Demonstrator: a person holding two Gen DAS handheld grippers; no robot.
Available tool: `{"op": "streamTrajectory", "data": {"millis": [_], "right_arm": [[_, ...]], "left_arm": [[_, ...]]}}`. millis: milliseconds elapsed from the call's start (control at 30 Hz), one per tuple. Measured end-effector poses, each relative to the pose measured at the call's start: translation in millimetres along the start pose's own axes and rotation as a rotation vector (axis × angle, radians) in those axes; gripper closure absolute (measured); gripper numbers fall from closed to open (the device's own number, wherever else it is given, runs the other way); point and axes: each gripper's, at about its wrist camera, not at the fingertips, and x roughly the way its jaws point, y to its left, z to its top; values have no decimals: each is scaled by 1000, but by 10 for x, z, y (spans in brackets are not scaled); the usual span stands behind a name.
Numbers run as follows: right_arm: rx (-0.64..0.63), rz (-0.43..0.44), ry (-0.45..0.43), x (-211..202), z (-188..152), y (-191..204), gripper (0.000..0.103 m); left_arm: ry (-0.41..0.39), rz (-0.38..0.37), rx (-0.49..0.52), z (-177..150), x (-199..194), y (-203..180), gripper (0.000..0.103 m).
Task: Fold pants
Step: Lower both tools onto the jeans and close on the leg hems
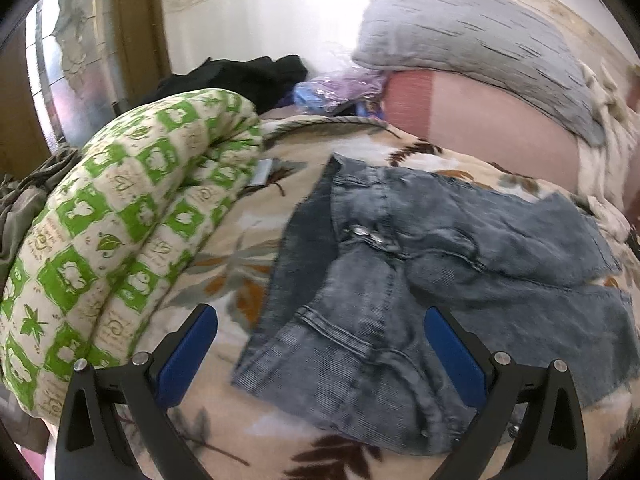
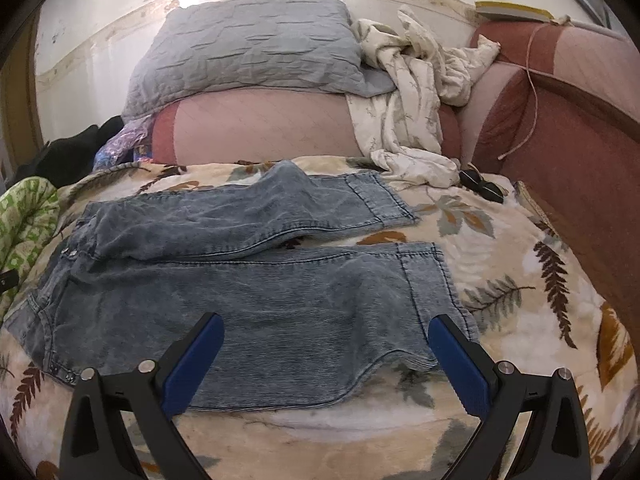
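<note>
We hold the left hand-held gripper spread wide and empty at the lower centre of its frame, over the waist end of the pants. The right hand-held gripper is likewise released, straddling the near leg's hem. The pants lie flat, legs apart on the leaf-print blanket, seemingly laid out for a first fold.

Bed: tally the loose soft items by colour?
Blue: 1, jeans
Grey: 1, pillow
Green-and-white: 1, quilt
Black: 1, garment
Cream: 1, cloth
Total: 5
</note>
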Motion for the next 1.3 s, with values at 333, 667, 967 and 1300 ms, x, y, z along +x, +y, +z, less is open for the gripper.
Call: {"op": "streamTrajectory", "data": {"millis": [333, 667, 967, 1300], "right_arm": [[104, 47, 67, 269, 193, -435, 0], [71, 115, 192, 1395, 1223, -649, 0], [159, 113, 286, 2576, 1860, -852, 0], [239, 96, 332, 3205, 2024, -1025, 14]], "left_arm": [[6, 69, 79, 132, 349, 112, 0], [54, 33, 198, 1133, 977, 38, 0], [180, 18, 212, 1746, 1856, -56, 1], [280, -15, 144, 1926, 2445, -177, 35]]}}
